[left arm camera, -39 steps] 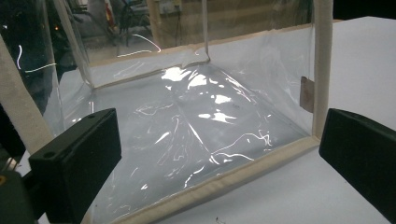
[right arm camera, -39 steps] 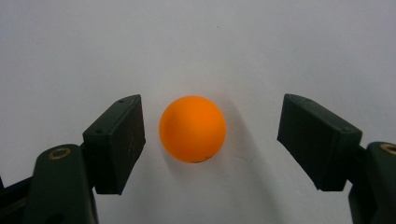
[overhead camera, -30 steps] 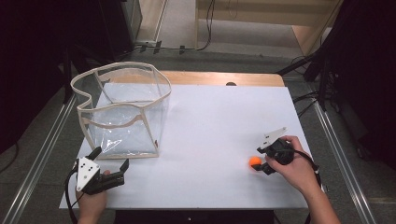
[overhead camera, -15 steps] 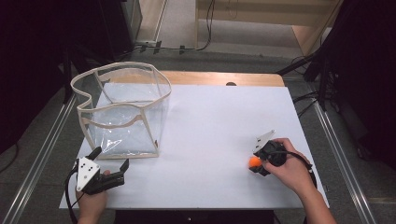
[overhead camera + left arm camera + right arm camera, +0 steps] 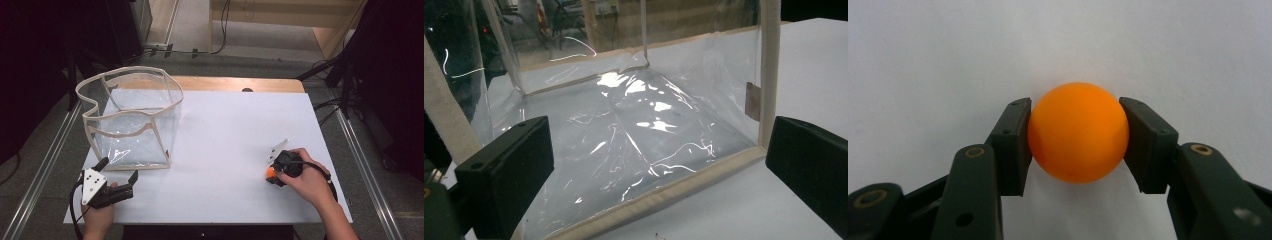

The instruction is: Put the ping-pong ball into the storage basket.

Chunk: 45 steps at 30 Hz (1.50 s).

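The orange ball [image 5: 1077, 139] was clamped between the pads of the right gripper [image 5: 1077, 142], whose jaws had just been closing, at the near right of the white table [image 5: 230, 135]; being round, no long axis or heading could be told. The left gripper [image 5: 118, 170] was held with jaws wide apart, pointed at the clear bag [image 5: 634, 130]; nothing was gripped.

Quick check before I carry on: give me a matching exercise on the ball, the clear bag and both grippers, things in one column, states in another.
1. ball
2. clear bag
3. left gripper
4. right gripper

a. open, nothing between its jaws
b. standing empty at the table's left
c. orange, clamped from both sides
d. shut on the ball after closing

Pairs: 1-c, 2-b, 3-a, 4-d
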### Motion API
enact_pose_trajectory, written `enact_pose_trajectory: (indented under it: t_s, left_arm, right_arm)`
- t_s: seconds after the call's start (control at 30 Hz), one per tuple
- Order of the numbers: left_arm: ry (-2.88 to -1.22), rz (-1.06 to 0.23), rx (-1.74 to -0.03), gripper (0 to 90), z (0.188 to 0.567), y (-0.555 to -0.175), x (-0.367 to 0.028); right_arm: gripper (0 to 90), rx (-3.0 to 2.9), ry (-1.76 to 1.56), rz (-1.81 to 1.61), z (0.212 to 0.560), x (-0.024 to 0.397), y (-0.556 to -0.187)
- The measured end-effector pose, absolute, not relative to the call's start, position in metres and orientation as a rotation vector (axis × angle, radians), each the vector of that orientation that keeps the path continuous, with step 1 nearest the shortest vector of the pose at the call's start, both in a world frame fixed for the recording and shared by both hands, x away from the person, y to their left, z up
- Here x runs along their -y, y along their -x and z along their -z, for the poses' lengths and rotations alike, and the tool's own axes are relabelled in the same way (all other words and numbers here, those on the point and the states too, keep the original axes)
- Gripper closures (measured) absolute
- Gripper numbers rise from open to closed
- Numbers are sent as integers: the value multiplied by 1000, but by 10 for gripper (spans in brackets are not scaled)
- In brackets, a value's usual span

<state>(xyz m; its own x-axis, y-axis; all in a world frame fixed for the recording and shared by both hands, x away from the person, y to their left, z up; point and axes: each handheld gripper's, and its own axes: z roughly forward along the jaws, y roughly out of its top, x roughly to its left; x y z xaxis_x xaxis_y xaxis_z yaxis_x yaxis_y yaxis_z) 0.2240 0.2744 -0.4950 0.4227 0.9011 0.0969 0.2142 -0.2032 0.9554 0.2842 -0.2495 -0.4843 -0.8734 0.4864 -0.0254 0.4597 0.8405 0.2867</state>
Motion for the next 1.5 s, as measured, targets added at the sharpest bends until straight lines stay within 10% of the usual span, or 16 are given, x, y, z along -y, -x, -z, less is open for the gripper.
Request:
enact_pose_trajectory:
  t_s: [1.5]
  left_arm:
    - [-1679, -863, -979, 0, 495, -224, -274]
  right_arm:
    - [473, -2973, -664, -482, 446, 192, -325]
